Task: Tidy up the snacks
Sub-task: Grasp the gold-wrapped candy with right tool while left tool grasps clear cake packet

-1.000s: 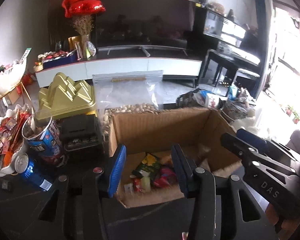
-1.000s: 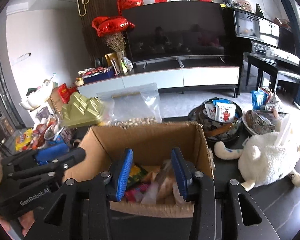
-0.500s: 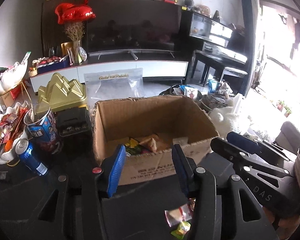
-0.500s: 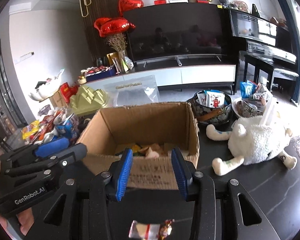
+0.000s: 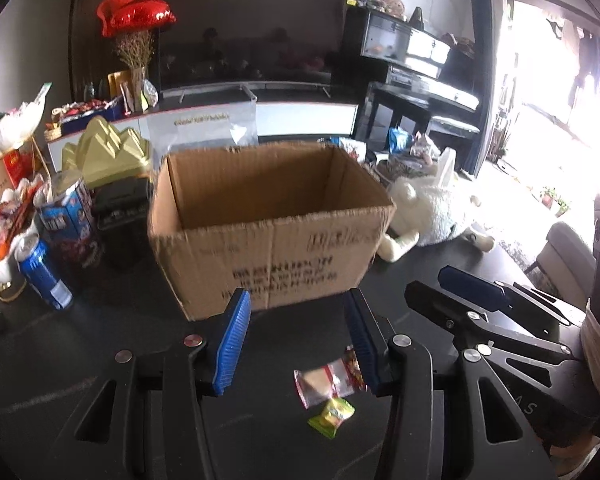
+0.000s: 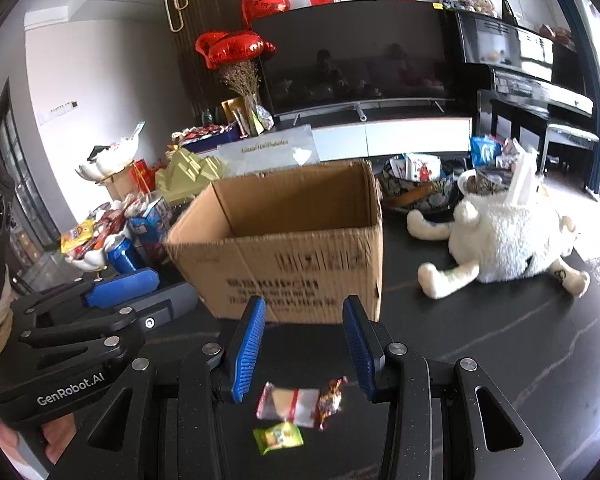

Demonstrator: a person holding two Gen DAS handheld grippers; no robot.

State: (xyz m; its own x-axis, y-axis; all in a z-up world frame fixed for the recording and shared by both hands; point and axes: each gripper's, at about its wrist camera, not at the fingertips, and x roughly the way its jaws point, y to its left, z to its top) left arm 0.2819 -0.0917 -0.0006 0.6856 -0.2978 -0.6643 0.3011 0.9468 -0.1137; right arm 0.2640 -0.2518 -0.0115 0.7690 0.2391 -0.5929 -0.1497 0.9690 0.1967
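Three small snacks lie loose on the dark desk (image 6: pixel 480 344) in front of the cardboard box (image 6: pixel 292 248): a clear-wrapped cracker packet (image 6: pixel 288 402), a foil-wrapped candy (image 6: pixel 331 396) touching its end, and a green candy (image 6: pixel 278 437) just beside them, so by the look of it the task is not finished, and the box's floor is hidden from both views. Both the left gripper (image 5: pixel 296 340) and the right gripper (image 6: pixel 304 352) hang with jaws spread and nothing between them, the right one roughly over the packet. The desk near the snacks is bare, with the box wall ahead, a plush sheep (image 6: pixel 504 236) well to the right, and cans and snack bowls crowded at the left.
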